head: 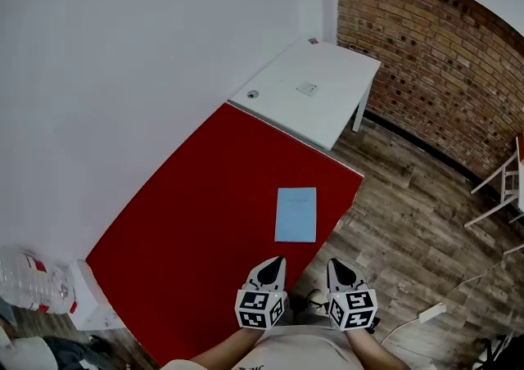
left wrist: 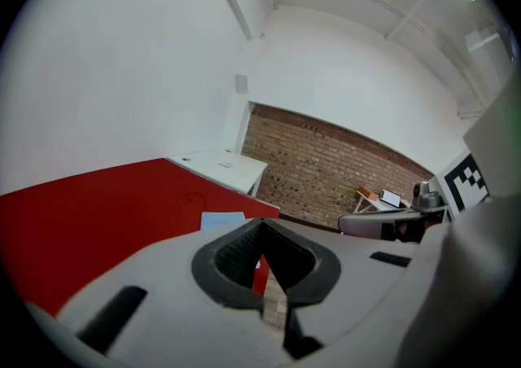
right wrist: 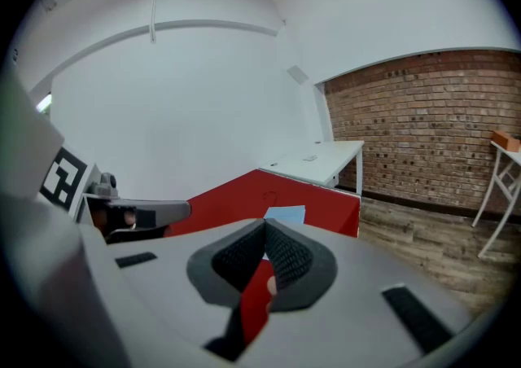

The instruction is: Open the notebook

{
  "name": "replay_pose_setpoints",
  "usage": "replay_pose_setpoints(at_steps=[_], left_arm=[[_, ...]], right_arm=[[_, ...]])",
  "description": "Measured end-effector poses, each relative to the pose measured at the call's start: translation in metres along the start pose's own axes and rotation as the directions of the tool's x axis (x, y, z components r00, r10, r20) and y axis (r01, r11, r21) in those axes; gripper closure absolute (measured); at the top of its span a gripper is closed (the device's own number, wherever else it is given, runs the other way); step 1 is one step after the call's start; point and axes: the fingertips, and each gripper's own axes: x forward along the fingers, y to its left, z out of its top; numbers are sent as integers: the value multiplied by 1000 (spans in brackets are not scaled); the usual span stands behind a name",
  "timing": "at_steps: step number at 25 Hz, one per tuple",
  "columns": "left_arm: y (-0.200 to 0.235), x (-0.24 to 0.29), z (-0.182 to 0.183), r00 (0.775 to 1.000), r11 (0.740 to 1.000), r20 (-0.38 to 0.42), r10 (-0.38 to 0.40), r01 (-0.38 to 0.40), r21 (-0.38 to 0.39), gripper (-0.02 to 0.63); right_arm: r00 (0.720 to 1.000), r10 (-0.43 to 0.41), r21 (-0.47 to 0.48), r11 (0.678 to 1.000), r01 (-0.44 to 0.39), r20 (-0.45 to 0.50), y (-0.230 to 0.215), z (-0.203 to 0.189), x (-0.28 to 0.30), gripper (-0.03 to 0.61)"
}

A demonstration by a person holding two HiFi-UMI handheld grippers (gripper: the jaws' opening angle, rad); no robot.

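Observation:
A closed light blue notebook (head: 295, 214) lies flat on the red table (head: 196, 229), near its right edge. Both grippers hover at the table's near end, short of the notebook and apart from it. My left gripper (head: 277, 262) is over the red top, with its jaws shut on nothing. My right gripper (head: 333, 263) hangs just past the table's edge, above the wooden floor, and is also shut and empty. In the left gripper view the notebook (left wrist: 221, 219) shows beyond the closed tips (left wrist: 261, 224). In the right gripper view the notebook (right wrist: 285, 213) lies just ahead of the tips (right wrist: 264, 224).
A white table (head: 311, 90) adjoins the far end of the red one, against the white wall. A brick wall (head: 434, 57) runs at the back right. A white chair (head: 501, 188) stands at the right, and a clear water bottle (head: 33, 282) at the lower left.

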Motion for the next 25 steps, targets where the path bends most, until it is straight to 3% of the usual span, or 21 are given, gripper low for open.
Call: replay_pose_setpoints(at_steps=[25], left_arm=[[52, 68, -38, 995, 999, -94, 27, -31, -37, 609]], right_arm=[[992, -11, 44, 999, 16, -124, -38, -40, 115, 571]])
